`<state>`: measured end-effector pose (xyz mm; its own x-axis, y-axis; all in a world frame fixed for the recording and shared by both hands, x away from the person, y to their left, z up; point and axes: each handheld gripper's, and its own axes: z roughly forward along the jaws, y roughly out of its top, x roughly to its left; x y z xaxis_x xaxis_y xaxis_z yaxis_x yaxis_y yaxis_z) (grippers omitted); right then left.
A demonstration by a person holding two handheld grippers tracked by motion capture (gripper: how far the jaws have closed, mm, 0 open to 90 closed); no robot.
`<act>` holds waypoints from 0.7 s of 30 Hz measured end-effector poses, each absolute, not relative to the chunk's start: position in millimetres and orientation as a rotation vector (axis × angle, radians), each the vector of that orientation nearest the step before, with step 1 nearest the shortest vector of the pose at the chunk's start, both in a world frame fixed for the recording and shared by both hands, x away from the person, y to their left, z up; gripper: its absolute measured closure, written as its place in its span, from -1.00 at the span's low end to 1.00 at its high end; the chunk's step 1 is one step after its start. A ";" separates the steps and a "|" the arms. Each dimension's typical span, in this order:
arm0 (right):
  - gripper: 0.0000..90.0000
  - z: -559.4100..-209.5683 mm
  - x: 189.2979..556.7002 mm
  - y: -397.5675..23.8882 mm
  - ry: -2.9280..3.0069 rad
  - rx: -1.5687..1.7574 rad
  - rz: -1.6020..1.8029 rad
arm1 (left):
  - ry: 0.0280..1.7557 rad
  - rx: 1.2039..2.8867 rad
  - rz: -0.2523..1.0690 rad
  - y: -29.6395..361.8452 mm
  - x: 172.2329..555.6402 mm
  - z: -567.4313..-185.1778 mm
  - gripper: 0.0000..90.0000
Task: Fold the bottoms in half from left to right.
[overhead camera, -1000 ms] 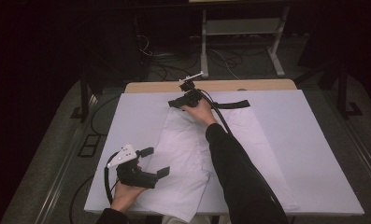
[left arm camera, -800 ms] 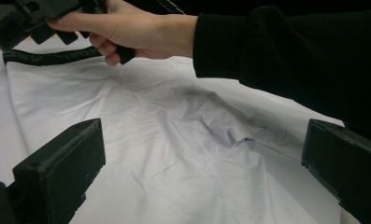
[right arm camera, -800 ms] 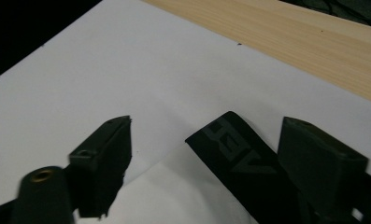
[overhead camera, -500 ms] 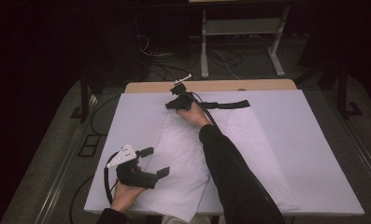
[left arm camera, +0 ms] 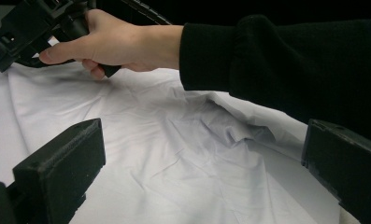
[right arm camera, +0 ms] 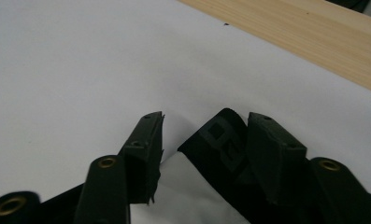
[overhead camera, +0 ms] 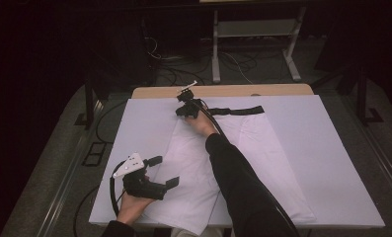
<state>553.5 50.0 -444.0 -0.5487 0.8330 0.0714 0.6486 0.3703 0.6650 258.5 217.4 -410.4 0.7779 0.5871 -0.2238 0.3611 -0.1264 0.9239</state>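
Observation:
A white garment [overhead camera: 193,168] with a black waistband [overhead camera: 238,110] lies flat on the white-covered table [overhead camera: 322,148]. At the far end, my right gripper [overhead camera: 186,109] points down at the waistband's left corner. In the right gripper view its jaws [right arm camera: 206,119] have just been closing. The black waistband corner [right arm camera: 220,135] sits between them against the right jaw, with a gap left at the other side. My left gripper [overhead camera: 166,171] hovers open over the garment's near left part [left arm camera: 164,154], holding nothing. The right hand and its gripper [left arm camera: 19,32] appear in the left gripper view.
A strip of bare wooden tabletop [overhead camera: 262,90] runs along the far edge beyond the white cover. Behind the table, a metal stand [overhead camera: 253,29] and cables sit on the dark floor. The right forearm in a black sleeve [overhead camera: 238,187] crosses the garment.
The right gripper has shifted slightly left and lower onto the waistband's corner, and its jaws have narrowed around it. The left gripper has stayed put.

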 end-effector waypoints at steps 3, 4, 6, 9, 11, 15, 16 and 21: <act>0.22 -443.1 553.5 50.0 2.342 1.332 0.938 | 0.748 1.737 0.229 217.7 258.2 -410.2 -1.00; 0.22 -443.1 553.5 50.0 2.342 1.332 0.938 | 0.749 1.736 0.229 217.9 258.2 -410.2 -1.00; 0.35 -442.2 554.2 47.9 2.345 1.366 0.954 | 0.751 1.736 0.230 218.8 258.3 -410.2 -1.00; 0.45 -441.5 554.5 46.7 2.347 1.387 0.959 | 0.753 1.734 0.232 219.2 257.8 -410.0 -1.00; 0.61 -440.7 553.8 46.2 2.355 1.401 0.963 | 0.755 1.733 0.233 219.0 257.5 -410.0 -1.00; 0.76 -439.7 553.3 45.3 2.363 1.409 0.964 | 0.760 1.731 0.235 218.8 257.0 -410.3 -1.00; 0.83 -438.7 553.3 44.5 2.364 1.421 0.966 | 0.764 1.730 0.234 218.5 257.1 -410.6 -1.00; 0.87 -436.4 552.6 43.4 2.384 1.421 0.980 | 0.766 1.737 0.233 217.9 256.5 -411.1 -1.00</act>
<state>552.6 43.4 -436.4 -0.5189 0.8399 0.1592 0.7090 0.3187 0.6291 256.5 217.9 -411.1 0.7660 0.6005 -0.2294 0.3709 -0.1214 0.9207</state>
